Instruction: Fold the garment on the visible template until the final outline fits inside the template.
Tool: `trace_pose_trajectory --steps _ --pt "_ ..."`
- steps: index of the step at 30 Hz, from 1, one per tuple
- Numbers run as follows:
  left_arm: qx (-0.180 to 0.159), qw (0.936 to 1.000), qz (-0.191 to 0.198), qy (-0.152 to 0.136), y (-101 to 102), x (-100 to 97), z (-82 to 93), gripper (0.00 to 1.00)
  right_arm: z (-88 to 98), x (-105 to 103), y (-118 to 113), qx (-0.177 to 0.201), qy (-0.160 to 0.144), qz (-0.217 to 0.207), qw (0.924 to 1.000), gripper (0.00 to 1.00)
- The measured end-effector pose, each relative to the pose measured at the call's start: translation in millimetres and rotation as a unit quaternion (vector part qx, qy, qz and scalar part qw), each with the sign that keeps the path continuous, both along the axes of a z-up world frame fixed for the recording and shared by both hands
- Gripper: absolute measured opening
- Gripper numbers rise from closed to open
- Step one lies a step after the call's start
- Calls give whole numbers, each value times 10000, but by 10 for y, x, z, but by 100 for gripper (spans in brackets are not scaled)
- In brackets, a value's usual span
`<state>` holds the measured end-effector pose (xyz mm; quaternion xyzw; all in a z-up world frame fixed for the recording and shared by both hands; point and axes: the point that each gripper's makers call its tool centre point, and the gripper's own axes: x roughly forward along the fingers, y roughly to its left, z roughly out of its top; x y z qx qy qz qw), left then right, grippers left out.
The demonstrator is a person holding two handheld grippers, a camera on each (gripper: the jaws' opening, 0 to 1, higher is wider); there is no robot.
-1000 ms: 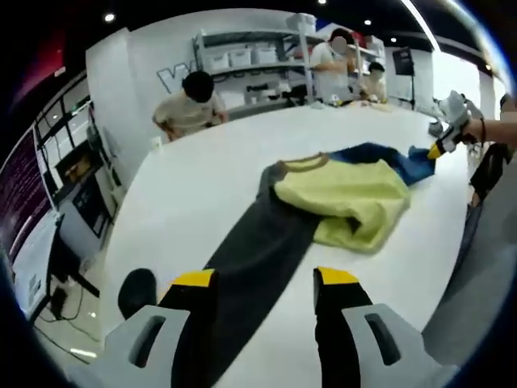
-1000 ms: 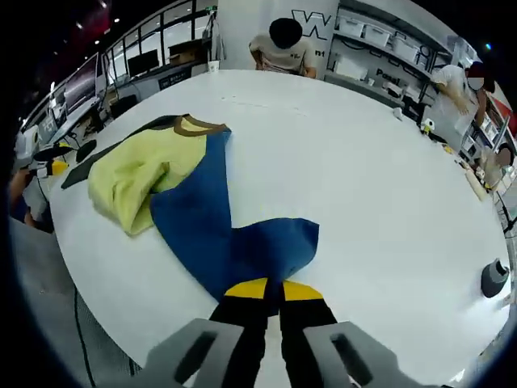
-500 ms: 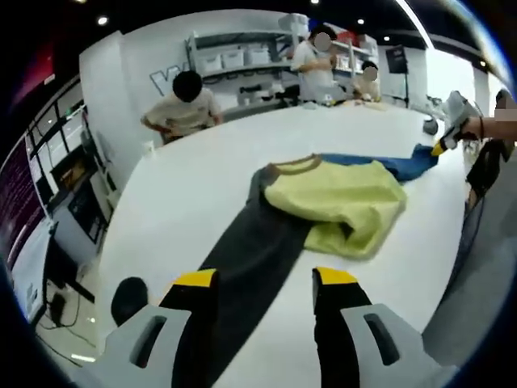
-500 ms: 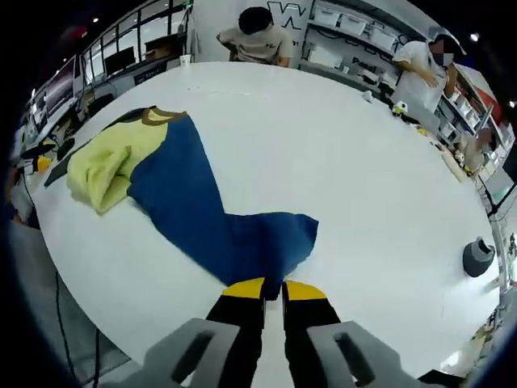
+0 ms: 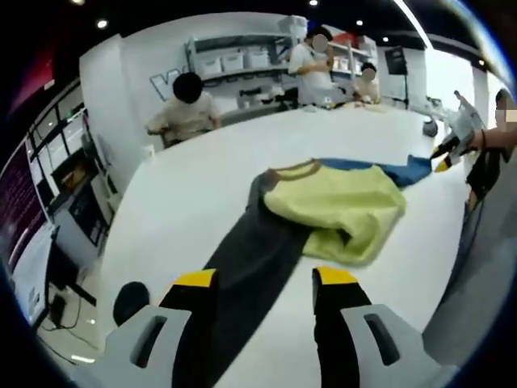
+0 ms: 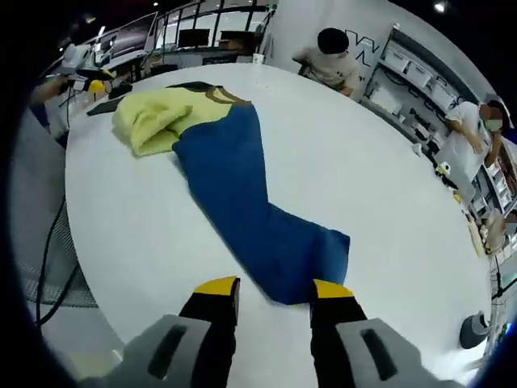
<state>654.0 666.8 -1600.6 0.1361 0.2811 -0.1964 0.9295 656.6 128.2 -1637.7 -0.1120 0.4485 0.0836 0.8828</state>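
Right tongs (image 6: 266,289) released blue sleeve (image 6: 266,230), parted

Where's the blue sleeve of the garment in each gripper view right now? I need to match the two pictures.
Left gripper view: the blue sleeve lies far off at upper right, running from behind the yellow-green body toward the right gripper.
Right gripper view: it runs down the middle, its cuff end lying just ahead of the open right gripper.
Shared landmark: the brown collar.
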Motion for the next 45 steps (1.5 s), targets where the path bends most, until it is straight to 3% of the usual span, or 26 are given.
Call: trace_pose_trajectory --steps 3,7,9,13,15,18,19,23,26,33,38,39,45 --pt "33 10000 -19 -5 -19 8 3 47 -19 -56 -90 23 89 -248 9997 26" --pt "11 10000 -28 -10 -45 19 13 47 -62 -89 -152 51 84 -181 9998 20" --pt "16 10000 -26 -16 -53 19 19 47 -73 -120 -151 -238 98 107 9996 18" --pt "22 10000 -43 -22 -71 27 15 45 -141 -108 -120 -118 -112 501 9986 11" --pt "28 10000 -44 -22 -75 29 14 45 -148 -169 -90 -201 -170 814 9963 4" --pt "35 10000 -55 -34 -88 37 18 44 -210 -164 -107 -464 -174 1168 9919 2" --pt "34 10000 -59 -58 -96 38 50 44 -239 -167 -91 -613 -188 1443 9874 0" --pt "29 9999 -43 -92 -77 46 87 43 -267 -137 14 -343 -378 1712 9839 0" --pt "-69 9999 14 -88 -65 46 120 43 -365 -125 5 -454 -282 1943 9795 0" --pt "8 10000 25 -64 -46 32 126 42 -390 -75 33 -325 -243 2007 9788 0" --pt "38 9999 106 -97 11 27 157 42 -491 -104 63 96 -39 1897 9818 0" --pt "47 9999 115 -103 18 27 169 42 -466 -71 79 146 -180 1920 9811 0" --pt "81 9996 193 -167 57 32 247 41 -489 -143 65 86 -49 1959 9806 0"
